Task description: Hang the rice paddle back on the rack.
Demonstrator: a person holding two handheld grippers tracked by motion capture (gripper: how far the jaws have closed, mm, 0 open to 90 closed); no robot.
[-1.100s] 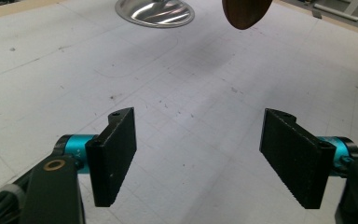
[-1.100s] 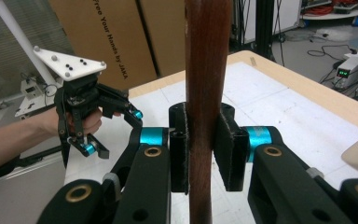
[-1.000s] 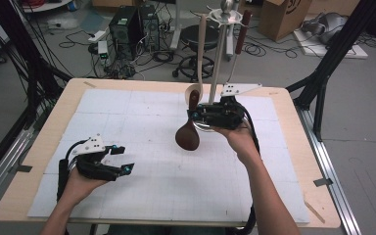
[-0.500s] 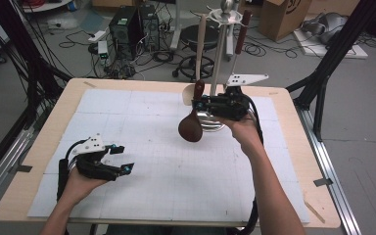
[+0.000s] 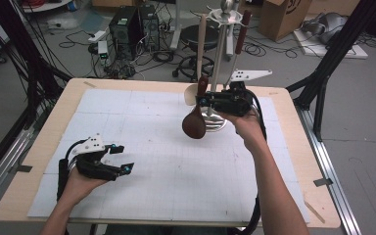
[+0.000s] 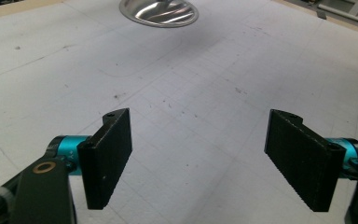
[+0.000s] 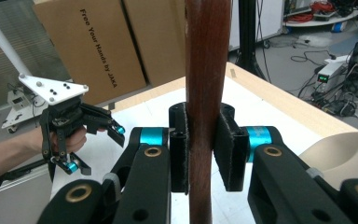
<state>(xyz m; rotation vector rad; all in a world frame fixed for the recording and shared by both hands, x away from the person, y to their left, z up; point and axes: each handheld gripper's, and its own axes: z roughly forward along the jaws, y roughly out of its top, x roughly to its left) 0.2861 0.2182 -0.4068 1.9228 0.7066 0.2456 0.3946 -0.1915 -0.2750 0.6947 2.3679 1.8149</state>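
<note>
One dark spoon [image 5: 195, 123] — handle hidden in right claw [image 5: 203, 101], top cropped

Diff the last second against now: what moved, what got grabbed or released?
The right gripper, fingers clamped on the dark wooden spoon, lifted it up and toward the utensil stand; nothing taken or let go. The left gripper stayed near the table's front left, its open fingers with nothing between them. The light spoon kept hanging on the stand.

Even indoor light, soft shadows
</note>
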